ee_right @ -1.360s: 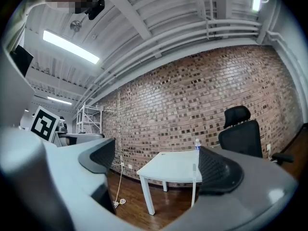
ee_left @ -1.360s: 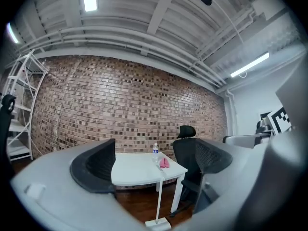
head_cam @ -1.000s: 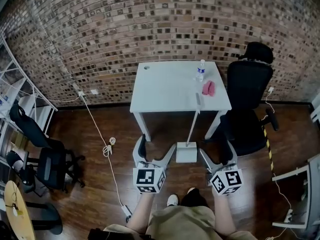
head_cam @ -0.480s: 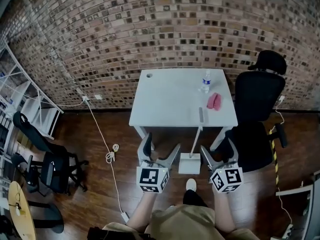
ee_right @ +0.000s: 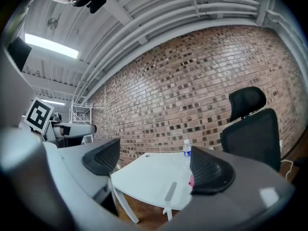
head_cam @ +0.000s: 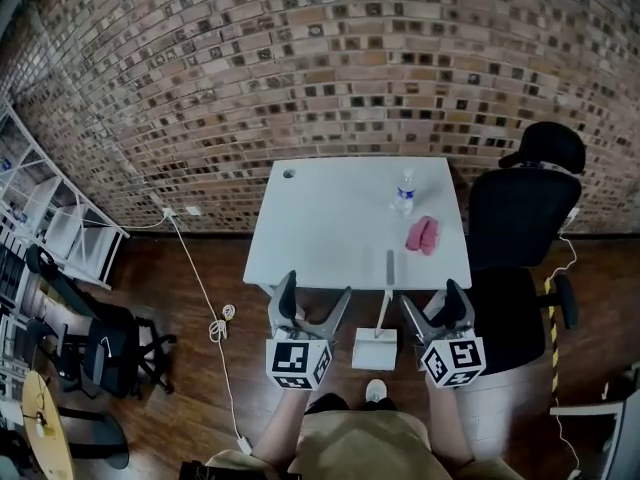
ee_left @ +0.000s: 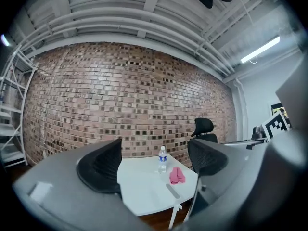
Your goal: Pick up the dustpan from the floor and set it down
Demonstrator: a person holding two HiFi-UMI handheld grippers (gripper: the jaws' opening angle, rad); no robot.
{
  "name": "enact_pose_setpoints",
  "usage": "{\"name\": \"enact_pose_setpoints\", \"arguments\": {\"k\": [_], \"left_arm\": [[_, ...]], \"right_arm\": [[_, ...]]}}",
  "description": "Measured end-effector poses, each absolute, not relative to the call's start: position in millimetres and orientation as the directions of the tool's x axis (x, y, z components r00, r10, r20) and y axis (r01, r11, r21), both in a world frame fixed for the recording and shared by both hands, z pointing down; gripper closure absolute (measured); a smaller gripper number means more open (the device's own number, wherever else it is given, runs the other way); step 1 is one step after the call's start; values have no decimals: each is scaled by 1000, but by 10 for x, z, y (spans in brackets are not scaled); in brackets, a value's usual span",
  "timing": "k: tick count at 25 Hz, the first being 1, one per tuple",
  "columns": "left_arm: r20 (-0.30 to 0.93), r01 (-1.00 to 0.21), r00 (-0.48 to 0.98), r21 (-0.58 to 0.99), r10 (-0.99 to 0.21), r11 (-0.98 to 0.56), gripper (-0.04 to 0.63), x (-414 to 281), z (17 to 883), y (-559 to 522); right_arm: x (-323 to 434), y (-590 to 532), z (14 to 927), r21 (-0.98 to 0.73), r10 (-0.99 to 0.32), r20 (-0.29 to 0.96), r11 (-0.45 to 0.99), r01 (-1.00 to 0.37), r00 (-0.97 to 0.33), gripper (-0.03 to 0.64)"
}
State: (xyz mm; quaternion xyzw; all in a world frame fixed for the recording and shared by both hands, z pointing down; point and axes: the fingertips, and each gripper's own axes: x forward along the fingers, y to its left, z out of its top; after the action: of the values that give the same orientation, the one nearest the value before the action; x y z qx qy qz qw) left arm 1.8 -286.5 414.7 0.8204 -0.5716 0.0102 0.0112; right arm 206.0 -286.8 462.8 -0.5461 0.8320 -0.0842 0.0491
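Observation:
The white dustpan [head_cam: 375, 349] stands on the wood floor just in front of the white table [head_cam: 330, 233]. Its long handle [head_cam: 387, 286] rises and leans against the table's front edge; the grey grip of the handle [ee_left: 172, 191] shows in the left gripper view, and the same handle [ee_right: 169, 192] in the right gripper view. My left gripper [head_cam: 315, 295] is held level to the left of the handle, its jaws closing on nothing. My right gripper [head_cam: 432, 301] is level to the right of the handle, also narrowing a little and empty. Neither touches the dustpan.
On the table stand a water bottle [head_cam: 404, 194] and a pink cloth [head_cam: 421, 235]. A black office chair [head_cam: 520, 228] is right of the table, and another chair [head_cam: 100, 343] is at the left. A white cable [head_cam: 205, 288] runs across the floor. A brick wall lies behind.
Both grippers have moved forward toward the table, so the table and dustpan sit closer. The left jaws have narrowed.

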Motion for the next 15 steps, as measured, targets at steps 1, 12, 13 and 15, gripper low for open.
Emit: {"name": "enact_pose_setpoints", "arguments": {"k": [1,12,13,15], "left_arm": [[36,-941,337,5,-941,-337,160,25,4178,-2910],[61,-949,315,10,-947,-315,166,-82,4417,-3371],[58,-948,318,4,-946,-318,166,-90,4406,-3409],[54,-943,332,-9,-942,-332,167,-96,4380,-3507]], "right_arm": [[2090,-2927,4696,-203,-915,26,391,-898,-404,157],[1924,-3320,4982,-197,-889,66,434,-879,-454,169],[1904,-3345,4987,-200,-887,67,437,-877,-457,170],[1904,-3410,4975,-204,-892,67,427,-881,-448,170]]}}
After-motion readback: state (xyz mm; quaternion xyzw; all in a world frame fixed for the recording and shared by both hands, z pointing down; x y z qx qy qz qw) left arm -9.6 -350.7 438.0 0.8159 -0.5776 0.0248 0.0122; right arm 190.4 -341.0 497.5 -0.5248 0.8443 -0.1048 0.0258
